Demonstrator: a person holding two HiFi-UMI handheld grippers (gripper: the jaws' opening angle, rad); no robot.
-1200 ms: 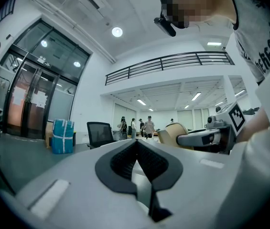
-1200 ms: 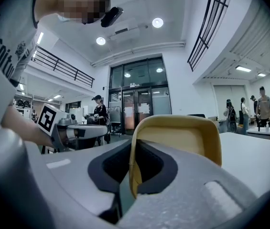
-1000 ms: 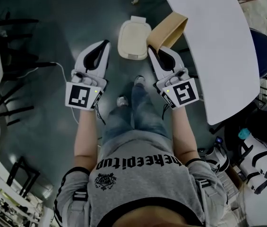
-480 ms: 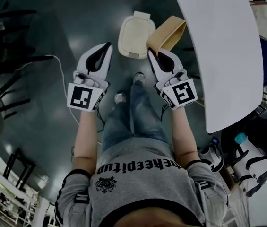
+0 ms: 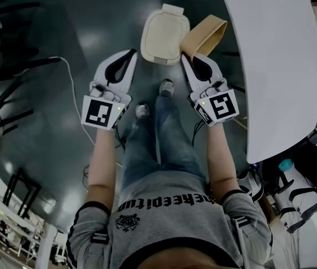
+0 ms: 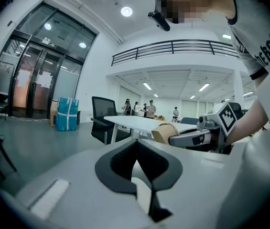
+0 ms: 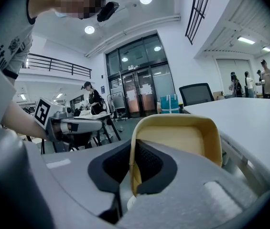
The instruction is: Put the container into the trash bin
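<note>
A tan, open-topped container hangs by its wall in my right gripper, which is shut on it. In the right gripper view the container stands just past the jaws, its rim pinched between the pads. On the floor ahead sits a cream trash bin with its lid closed; the container is at the bin's right edge. My left gripper hangs left of the bin, shut and empty; its pads meet with nothing between them.
A white table runs along the right, close to my right gripper. The person's shoes stand just short of the bin. Black chair legs and a white cable lie at left. Bags sit at lower right.
Both grippers have sunk toward the floor and the bin. The container has come closer to the bin's right edge. The grip on it has not changed.
</note>
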